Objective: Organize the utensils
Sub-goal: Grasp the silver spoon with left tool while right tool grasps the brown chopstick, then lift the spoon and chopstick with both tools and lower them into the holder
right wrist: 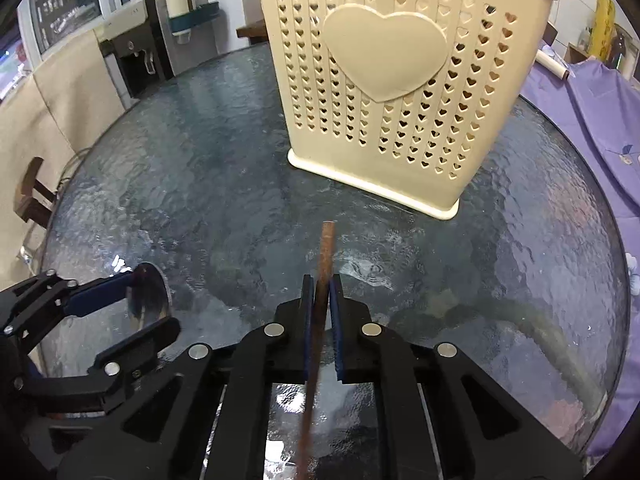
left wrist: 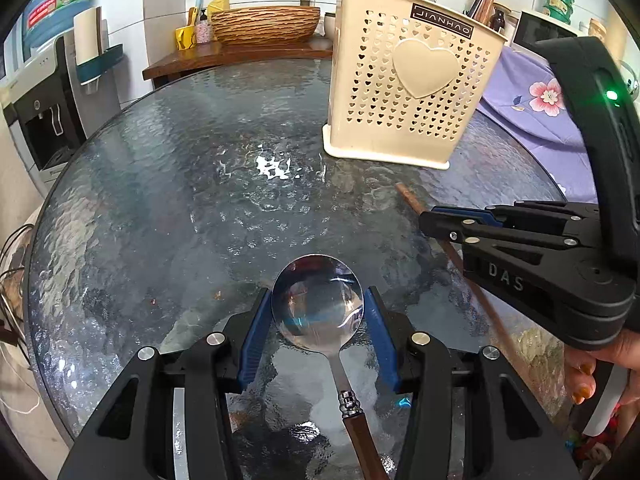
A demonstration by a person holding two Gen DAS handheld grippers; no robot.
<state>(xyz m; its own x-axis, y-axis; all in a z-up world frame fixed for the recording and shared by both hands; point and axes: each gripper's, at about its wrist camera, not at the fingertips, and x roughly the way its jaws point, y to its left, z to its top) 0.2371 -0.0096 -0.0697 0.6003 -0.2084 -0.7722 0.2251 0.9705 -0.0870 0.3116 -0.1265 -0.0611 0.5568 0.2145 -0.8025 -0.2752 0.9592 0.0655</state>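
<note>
A steel spoon [left wrist: 318, 304] with a brown handle sits bowl-forward between the blue pads of my left gripper [left wrist: 318, 294], which is shut on the bowl's edges. From the right wrist view the same spoon [right wrist: 148, 296] shows in that left gripper [right wrist: 150, 302] at lower left. My right gripper [right wrist: 321, 280] is shut on a brown chopstick [right wrist: 326, 248] whose tip points toward the cream utensil holder [right wrist: 392, 80]. In the left wrist view the right gripper [left wrist: 430, 222] holds the chopstick [left wrist: 406, 196] just in front of the holder [left wrist: 412, 80], which has several brown utensils standing in it.
Everything rests on a round textured glass table [left wrist: 180, 200]. A purple flowered cloth [left wrist: 532, 100] lies at the table's right edge. A water dispenser [left wrist: 44, 112] stands left, a woven basin [left wrist: 264, 24] on a wooden counter behind. A hand [left wrist: 600, 364] grips the right tool.
</note>
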